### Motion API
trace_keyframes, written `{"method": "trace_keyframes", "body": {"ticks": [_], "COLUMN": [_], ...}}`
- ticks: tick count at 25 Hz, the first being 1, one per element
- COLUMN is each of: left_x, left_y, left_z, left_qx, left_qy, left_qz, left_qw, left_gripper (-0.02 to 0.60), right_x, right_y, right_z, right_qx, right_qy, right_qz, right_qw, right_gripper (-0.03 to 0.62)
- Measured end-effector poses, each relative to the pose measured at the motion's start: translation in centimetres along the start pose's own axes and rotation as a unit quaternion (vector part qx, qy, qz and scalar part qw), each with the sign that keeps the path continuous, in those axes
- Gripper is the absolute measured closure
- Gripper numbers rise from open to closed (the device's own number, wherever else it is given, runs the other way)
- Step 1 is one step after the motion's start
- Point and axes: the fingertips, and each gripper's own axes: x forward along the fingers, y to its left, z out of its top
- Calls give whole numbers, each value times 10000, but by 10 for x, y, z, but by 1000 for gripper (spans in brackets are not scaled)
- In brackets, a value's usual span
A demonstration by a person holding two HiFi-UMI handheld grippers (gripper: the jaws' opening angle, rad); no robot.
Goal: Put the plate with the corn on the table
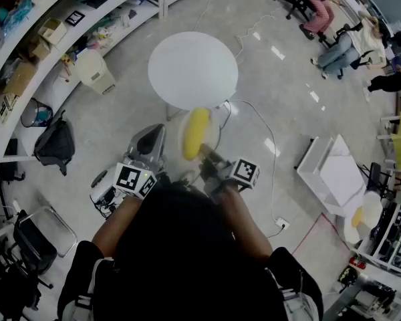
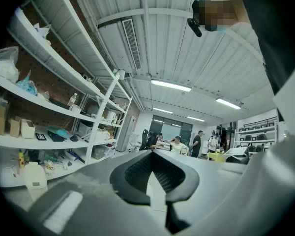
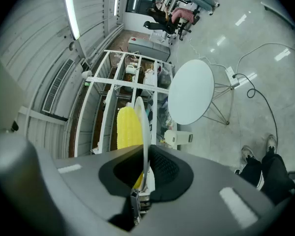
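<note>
my right gripper (image 1: 204,155) pinches the rim of the plate (image 1: 216,133) with the corn (image 1: 196,133), in the air at six o'clock of the round table (image 1: 192,71), while my left gripper (image 1: 149,144), at nine o'clock of the plate, is pressed together, empty.

White plate (image 1: 213,130) (yellow corn (image 1: 196,134) atop) aloft beside round table (image 1: 192,70).

Head camera's high over the person, staring steeply down at the floor and the round surface (image 1: 192,69), with shelves (image 1: 33,52) curving upper left. The left tool (image 2: 154,173) camera sits low and tips upward, taking in shelves (image 2: 54,109) and ceiling. The right tool (image 3: 143,168) camera is rolled sideways, hard behind the plate (image 3: 144,127), and shares that surface (image 3: 191,92) and the shelves (image 3: 123,85) with the head view.
</note>
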Motion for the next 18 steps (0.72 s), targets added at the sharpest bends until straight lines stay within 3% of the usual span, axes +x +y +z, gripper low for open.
{"method": "trace_keyframes", "body": {"ticks": [18], "left_x": [0], "left_y": [1], "left_z": [1], "left_qx": [-30], "left_qy": [16], "left_qz": [-51], "left_qw": [10000], "left_gripper": [580], "right_x": [7], "right_y": [4], "right_z": [-1], "right_qx": [60], "right_qy": [52], "right_qz": [44], "right_qw": [10000], "right_gripper": [556]}}
